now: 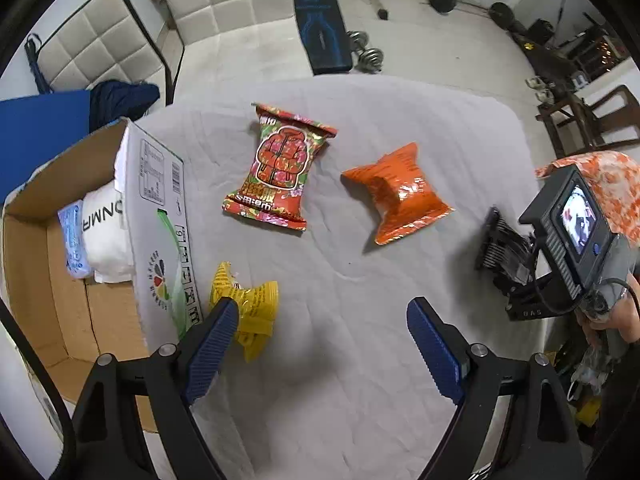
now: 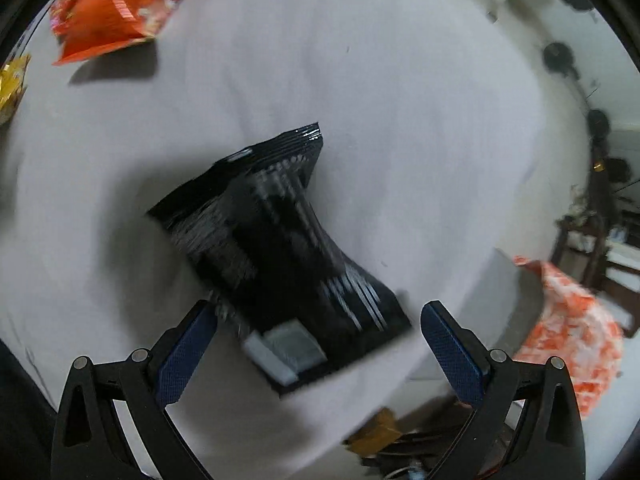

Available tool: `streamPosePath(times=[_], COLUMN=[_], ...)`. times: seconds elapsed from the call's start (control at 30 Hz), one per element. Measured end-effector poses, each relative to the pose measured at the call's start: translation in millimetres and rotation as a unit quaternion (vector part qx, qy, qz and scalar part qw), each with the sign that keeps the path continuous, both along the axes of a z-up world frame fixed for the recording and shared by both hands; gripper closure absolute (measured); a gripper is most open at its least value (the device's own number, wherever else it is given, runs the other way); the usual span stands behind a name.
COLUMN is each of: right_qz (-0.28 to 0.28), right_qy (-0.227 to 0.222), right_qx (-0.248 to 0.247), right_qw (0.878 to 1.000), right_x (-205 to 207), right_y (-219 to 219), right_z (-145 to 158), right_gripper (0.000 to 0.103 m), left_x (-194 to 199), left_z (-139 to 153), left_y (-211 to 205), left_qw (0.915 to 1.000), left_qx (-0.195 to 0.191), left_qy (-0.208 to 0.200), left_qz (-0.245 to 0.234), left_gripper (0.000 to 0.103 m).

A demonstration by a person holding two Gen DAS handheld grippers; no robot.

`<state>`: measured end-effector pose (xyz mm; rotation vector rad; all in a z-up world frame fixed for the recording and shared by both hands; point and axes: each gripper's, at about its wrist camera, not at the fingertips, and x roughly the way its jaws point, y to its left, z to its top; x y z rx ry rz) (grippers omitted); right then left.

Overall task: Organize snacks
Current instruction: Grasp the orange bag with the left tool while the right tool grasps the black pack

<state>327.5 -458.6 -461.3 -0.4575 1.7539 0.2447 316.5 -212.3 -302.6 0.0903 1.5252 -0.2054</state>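
Observation:
In the left wrist view my left gripper (image 1: 320, 312) is open above the grey cloth, its left finger (image 1: 212, 344) beside a small yellow snack packet (image 1: 252, 308). A red floral snack bag (image 1: 280, 168) and an orange snack bag (image 1: 396, 192) lie further out. The cardboard box (image 1: 48, 264) at left holds a white packet (image 1: 106, 236) and a pale blue one (image 1: 74, 240). In the right wrist view my right gripper (image 2: 318, 312) is open just over a black snack bag (image 2: 276, 248) lying flat, blurred. The orange bag (image 2: 116, 12) shows at top left.
The cloth-covered table (image 1: 360, 360) ends near the right, with a floor, dumbbells (image 1: 366, 56) and a dark bench (image 1: 320, 24) beyond. An orange-and-white patterned cloth (image 2: 568, 328) sits off the table's right edge. A hand (image 1: 616, 316) holds the other gripper.

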Motion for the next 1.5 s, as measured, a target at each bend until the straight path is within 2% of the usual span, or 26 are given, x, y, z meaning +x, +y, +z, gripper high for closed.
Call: streamPosePath(times=[0.07,0.2,0.27,0.3,0.33,0.43,0.47,0.53,0.6,0.7,0.77,0.83,0.87,0.9,0.93,0.97,1.07,1.13,1.37,1.5], right_qz=[-0.031,-0.146,-0.252,-0.313,-0.359,-0.412,-0.427,-0.437,-0.436,-0.413,-0.406,-0.404,-0.402,-0.398,-0.395,-0.388,-0.381,-0.379,-0.375,-0.368], right_qy=[0.008,0.001,0.015,0.029,0.021,-0.010,-0.011,-0.011,-0.016,-0.028,-0.032,-0.031,-0.029,-0.027,-0.027,-0.029,-0.039,-0.041,-0.003,-0.001], right_qx=[0.025,0.037,0.033,0.043,0.063,0.079,0.093,0.110,0.110,0.094,0.088,0.086,0.083,0.080,0.073,0.058,0.050,0.047,0.067,0.066], right_qw=[0.999,0.989,0.967,0.948,0.931,0.908,0.900,0.893,0.893,0.905,0.909,0.910,0.912,0.913,0.916,0.919,0.923,0.923,0.924,0.927], right_x=[6.0,13.6,13.0,11.3,11.0,14.3,16.5,19.2,22.9,30.7,32.4,37.1,39.6,41.5,46.4,46.6,36.4,29.3,-21.6,-48.1], right_y=[-8.0,-26.5,-44.5,-54.6,-61.8,-71.8,-76.3,-78.4,-79.9,-74.1,-71.9,-65.2,-62.7,-61.3,-58.8,-55.1,-39.5,-36.6,-12.5,6.0], right_z=[-5.8,-1.2,-4.0,-6.6,-5.4,-0.5,-0.4,-0.7,1.3,4.1,3.1,5.0,5.0,4.2,3.7,3.1,2.4,5.5,3.9,2.8], right_gripper=[0.016,0.022,0.022,0.022,0.022,0.017,0.011,0.006,0.006,0.006,0.006,0.006,0.008,0.012,0.027,0.030,0.039,0.041,0.043,0.043], left_x=[5.0,19.5,29.5,34.6,40.8,59.5,66.9,74.4,83.1,92.5,96.5,96.2,95.0,93.7,91.8,88.3,71.6,54.9,-38.4,-70.3], left_z=[-5.4,-15.5,-23.0,-27.3,-33.0,-52.3,-60.6,-70.1,-82.3,-100.9,-112.7,-122.6,-124.0,-122.2,-119.9,-117.5,-112.5,-109.4,-111.7,-117.3], left_y=[0.0,-6.4,-14.3,-18.9,-24.9,-43.2,-50.0,-57.5,-64.6,-73.7,-77.9,-81.7,-83.4,-84.8,-87.3,-88.7,-87.5,-84.1,-64.8,-51.9], left_qw=[0.9999,0.9995,0.9990,0.9987,0.9983,0.9969,0.9963,0.9950,0.9932,0.9918,0.9913,0.9907,0.9914,0.9925,0.9938,0.9945,0.9958,0.9966,0.9957,0.9963], left_qx=[0.003,-0.005,-0.015,-0.018,-0.021,-0.027,-0.026,-0.032,-0.037,-0.028,-0.021,-0.017,-0.011,-0.008,-0.006,-0.007,0.002,0.012,0.036,0.034], left_qy=[0.005,0.015,0.025,0.031,0.040,0.066,0.075,0.086,0.101,0.117,0.123,0.131,0.128,0.120,0.111,0.105,0.090,0.079,0.075,0.074], left_qz=[0.010,0.026,0.034,0.035,0.035,0.034,0.034,0.037,0.043,0.044,0.041,0.033,0.027,0.022,0.012,0.003,-0.012,-0.021,-0.041,-0.028], left_gripper=[0.017,0.017,0.017,0.017,0.017,0.017,0.017,0.017,0.017,0.017,0.026,0.046,0.048,0.052,0.058,0.060,0.062,0.062,0.062,0.062])
